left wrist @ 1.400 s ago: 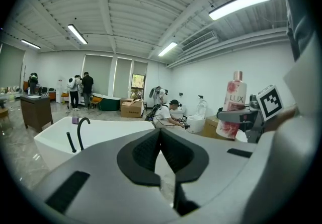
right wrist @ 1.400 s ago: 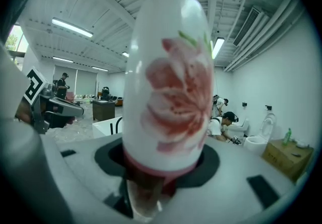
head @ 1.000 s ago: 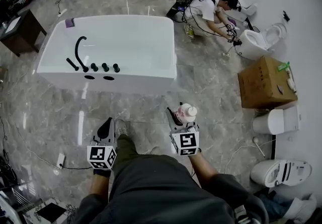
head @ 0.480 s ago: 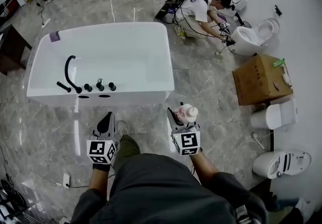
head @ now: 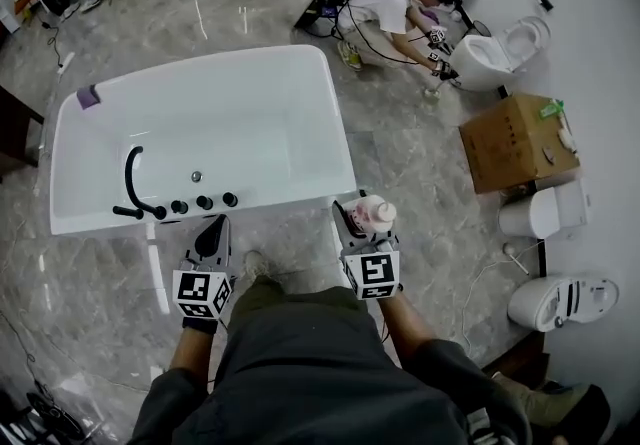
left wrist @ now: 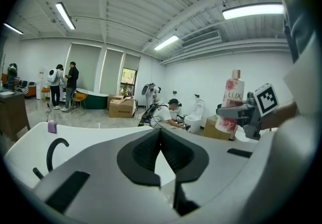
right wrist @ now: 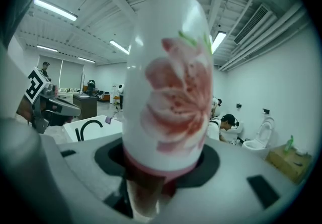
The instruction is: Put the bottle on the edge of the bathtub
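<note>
Head view: the right gripper (head: 362, 221) clamps the pink-and-white bottle (head: 377, 216) upright, just off the bathtub's (head: 337, 133) near corner; its lower part is hidden by the jaws. Left gripper view: the left gripper's (left wrist: 160, 150) 2 jaws meet, empty. Right gripper view: the bottle fills the middle, covering the jaw tips.

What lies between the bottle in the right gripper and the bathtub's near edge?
Nothing stands there. The head view shows only a narrow strip of bare grey floor between the bottle and the bathtub corner.
</note>
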`<action>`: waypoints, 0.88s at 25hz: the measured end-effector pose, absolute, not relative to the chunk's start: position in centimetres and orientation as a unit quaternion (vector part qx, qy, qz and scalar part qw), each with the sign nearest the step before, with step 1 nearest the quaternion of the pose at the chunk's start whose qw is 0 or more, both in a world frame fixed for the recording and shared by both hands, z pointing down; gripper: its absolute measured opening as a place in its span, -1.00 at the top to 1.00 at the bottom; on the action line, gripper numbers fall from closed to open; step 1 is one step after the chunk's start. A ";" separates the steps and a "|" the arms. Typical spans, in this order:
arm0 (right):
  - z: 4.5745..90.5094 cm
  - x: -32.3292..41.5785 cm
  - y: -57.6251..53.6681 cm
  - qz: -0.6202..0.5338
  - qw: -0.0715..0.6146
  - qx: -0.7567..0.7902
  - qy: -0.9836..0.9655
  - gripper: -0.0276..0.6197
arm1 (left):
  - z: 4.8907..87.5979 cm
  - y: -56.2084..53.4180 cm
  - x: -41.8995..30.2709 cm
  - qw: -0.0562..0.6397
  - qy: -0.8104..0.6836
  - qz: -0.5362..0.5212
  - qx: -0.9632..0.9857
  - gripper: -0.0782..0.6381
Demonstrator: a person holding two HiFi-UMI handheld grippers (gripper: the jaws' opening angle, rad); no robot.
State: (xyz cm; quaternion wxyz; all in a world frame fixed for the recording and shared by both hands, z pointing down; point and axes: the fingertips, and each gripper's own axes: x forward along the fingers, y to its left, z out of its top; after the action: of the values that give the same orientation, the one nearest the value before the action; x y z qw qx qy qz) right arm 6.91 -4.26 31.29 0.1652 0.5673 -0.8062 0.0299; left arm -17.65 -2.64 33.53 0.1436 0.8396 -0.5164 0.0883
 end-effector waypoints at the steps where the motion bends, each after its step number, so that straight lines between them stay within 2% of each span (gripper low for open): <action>1: 31.3 6.7 -5.2 0.030 0.164 0.568 -0.806 0.23 | 33.7 -3.5 -17.7 0.144 -0.513 0.093 0.841 0.78; 14: 35.3 7.2 -14.7 0.025 0.158 0.474 -0.866 0.23 | 37.0 -9.3 -13.5 0.156 -0.557 0.107 0.809 0.78; 22: 40.5 6.0 -17.6 0.011 0.159 0.420 -0.893 0.23 | 41.5 -11.3 -14.4 0.165 -0.579 0.110 0.790 0.78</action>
State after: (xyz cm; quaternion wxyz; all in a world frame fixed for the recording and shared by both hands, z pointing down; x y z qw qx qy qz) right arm 5.99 -17.58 40.55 0.1592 0.4202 -0.8933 0.0107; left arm -14.44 -11.27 41.48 0.1653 0.7905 -0.5794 0.1100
